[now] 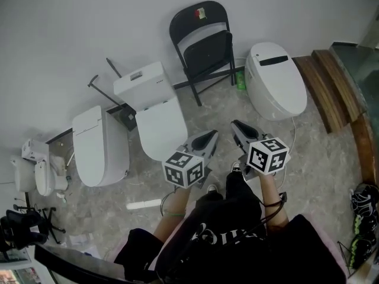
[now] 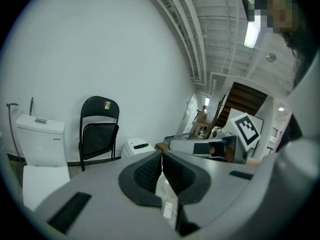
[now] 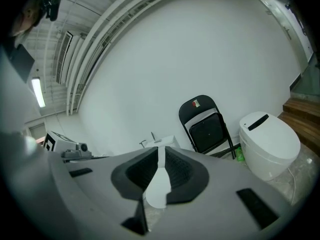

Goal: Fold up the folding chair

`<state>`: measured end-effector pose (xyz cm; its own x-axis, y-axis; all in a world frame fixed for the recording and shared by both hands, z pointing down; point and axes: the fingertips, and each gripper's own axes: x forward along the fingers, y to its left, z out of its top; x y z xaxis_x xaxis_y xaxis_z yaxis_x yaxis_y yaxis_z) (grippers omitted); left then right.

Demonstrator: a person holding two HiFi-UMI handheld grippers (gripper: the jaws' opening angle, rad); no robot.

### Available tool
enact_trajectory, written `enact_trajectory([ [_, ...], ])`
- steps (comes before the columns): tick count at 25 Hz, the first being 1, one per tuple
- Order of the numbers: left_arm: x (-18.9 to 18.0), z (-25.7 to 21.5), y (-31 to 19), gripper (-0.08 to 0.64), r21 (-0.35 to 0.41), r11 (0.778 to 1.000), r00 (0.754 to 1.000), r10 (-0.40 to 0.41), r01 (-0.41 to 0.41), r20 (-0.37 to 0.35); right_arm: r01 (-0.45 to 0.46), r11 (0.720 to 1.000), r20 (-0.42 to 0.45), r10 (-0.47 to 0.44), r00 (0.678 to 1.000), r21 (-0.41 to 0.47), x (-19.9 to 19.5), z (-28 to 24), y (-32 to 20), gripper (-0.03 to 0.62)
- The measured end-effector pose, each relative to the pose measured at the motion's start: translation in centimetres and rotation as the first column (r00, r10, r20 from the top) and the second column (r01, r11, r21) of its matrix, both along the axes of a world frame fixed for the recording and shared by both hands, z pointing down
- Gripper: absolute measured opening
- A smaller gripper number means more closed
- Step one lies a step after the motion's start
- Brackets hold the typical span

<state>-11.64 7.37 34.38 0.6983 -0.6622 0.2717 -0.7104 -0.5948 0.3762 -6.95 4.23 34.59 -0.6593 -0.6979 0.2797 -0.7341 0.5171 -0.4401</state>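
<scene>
The black folding chair (image 1: pixel 201 43) leans against the white wall at the back, its seat swung up close to the backrest. It also shows in the left gripper view (image 2: pixel 99 129) and the right gripper view (image 3: pixel 206 124). My left gripper (image 1: pixel 207 136) (image 2: pixel 161 156) is shut with nothing between its pads. Beside it, my right gripper (image 1: pixel 237 125) (image 3: pixel 160 151) has its jaws a narrow slit apart and holds nothing. Both point toward the chair from well short of it, over the floor.
A white toilet with a tank (image 1: pixel 155 111) stands left of the chair, another toilet (image 1: pixel 100 145) further left. A tankless toilet (image 1: pixel 275 78) and a green bottle (image 1: pixel 241 80) sit at its right. Wooden steps (image 1: pixel 331 84) run along the right; shoes (image 1: pixel 364 209) lie lower right.
</scene>
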Motion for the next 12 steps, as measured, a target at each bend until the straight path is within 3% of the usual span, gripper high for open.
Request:
enact_trajectory([
  [12,-0.6,0.4,4.7,0.005,-0.009,0.999,0.999,0.031,-0.031,-0.01,-0.023,1.0,-0.007,0.023,1.0,0.001,-0.4,-0.4,5.4,0.049],
])
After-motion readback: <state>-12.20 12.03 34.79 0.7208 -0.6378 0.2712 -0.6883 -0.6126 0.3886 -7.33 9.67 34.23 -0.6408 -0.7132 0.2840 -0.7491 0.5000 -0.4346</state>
